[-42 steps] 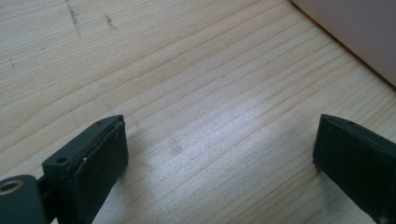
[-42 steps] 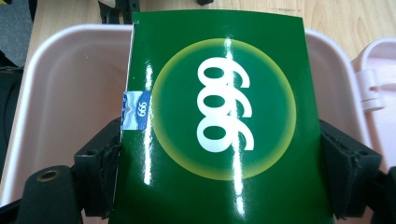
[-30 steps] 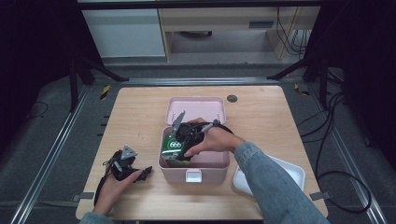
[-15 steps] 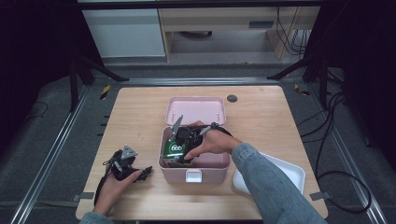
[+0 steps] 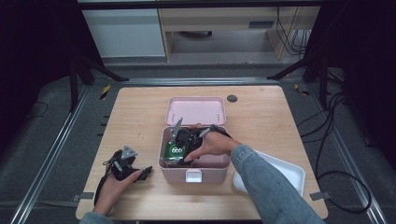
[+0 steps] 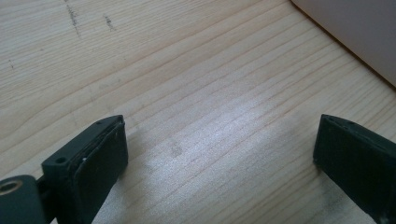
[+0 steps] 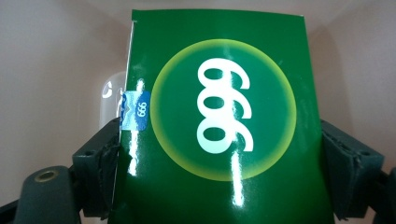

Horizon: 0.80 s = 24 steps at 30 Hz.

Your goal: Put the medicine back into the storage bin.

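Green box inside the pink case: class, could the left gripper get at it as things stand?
Probably not: the right gripper already straddles the green box inside the pink case, while the left gripper lies open on the table.

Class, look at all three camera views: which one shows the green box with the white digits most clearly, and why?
The right gripper view: the green box faces the camera between the right claw's jaws, digits and blue seal sharp. The high view shows a small part of it inside the pink case, partly covered by the hand. The left gripper view shows bare table.
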### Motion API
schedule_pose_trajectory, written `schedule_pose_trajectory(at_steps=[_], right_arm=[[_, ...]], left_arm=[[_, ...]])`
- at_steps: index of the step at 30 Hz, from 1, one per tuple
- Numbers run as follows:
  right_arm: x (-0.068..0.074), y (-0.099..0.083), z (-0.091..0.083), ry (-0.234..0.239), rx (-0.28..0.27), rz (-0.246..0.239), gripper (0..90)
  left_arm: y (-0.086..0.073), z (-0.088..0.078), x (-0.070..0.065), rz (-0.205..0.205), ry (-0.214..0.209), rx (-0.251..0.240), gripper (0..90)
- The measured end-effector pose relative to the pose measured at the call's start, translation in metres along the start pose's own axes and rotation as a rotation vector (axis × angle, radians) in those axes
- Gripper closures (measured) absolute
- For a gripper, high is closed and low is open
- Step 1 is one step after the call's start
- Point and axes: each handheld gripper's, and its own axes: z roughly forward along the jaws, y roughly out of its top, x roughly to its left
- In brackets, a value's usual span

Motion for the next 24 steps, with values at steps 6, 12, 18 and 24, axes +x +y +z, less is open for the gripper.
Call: schedule_pose_trajectory(at_steps=[6,12,18,24], right_arm=[[0.0,0.0,0.001,-0.001,0.028,0.004,15.1],[0.003,0.004,-0.005,-0.021,-0.006,0.019,10.7],[0.004,0.009,-0.023,-0.028,-0.074,0.039,9.8],[0.003,0.006,-0.048,-0.072,-0.157,0.082,15.7]], left_arm=[[0.0,0.0,0.0,0.002,0.001,0.0,2.3],[0.0,0.0,0.0,-0.001,0.001,-0.001,2.3],[0.0,0.0,0.0,-0.001,0.001,-0.001,2.3],[0.0,0.0,0.0,-0.002,0.002,-0.002,2.3]])
